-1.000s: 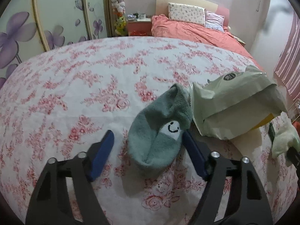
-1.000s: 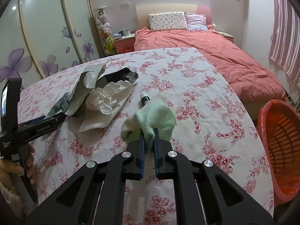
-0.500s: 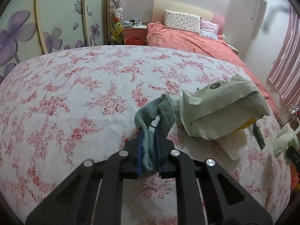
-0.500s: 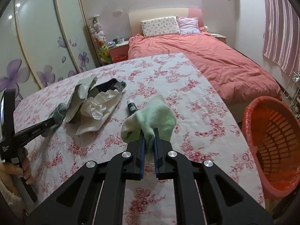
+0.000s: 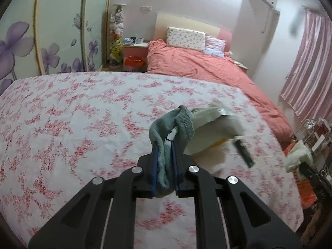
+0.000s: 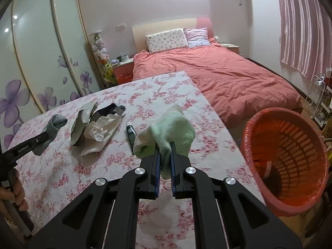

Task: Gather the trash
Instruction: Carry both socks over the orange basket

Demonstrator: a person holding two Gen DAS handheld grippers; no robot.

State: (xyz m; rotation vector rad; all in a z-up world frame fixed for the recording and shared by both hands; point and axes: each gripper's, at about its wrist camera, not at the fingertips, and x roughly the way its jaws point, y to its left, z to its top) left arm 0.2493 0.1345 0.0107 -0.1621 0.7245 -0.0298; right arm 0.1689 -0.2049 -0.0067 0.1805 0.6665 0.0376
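Gripping a grey sock (image 5: 172, 124) in the left hand-held gripper (image 5: 165, 155), jaws having just closed onto it, cloth bunched between the pads and held clear of the floral worktop (image 5: 83, 124). Gripping a pale green sock (image 6: 172, 128) in the right hand-held gripper (image 6: 165, 157) likewise, clenched on a fold at centre frame of the right view. Orange basket (image 6: 290, 149) at lower right there, off the worktop's edge.

Could slip: only a narrow pinch of soft knit in each case, most of the sock hanging loose ahead of the tips. A quick swing toward the basket likely to tug the fold out and drop it short of the rim.

Could also snag: in the blurred left view, hard to tell whether touching or merely just beside the crumpled bag (image 5: 215, 128) right of the grey sock. If caught, would drag the bag along or scatter its paper.

Worth questioning whether socks count as trash at all. Binning them while leaving the bag and the small dark tube (image 6: 130, 132) at mid-left of the right view would miss the task's point.

Risk of clashing too, if both sent to the one basket together, the left crossing over the worktop's litter. Tossing rather than lowering might bounce a sock off the near wall and out.
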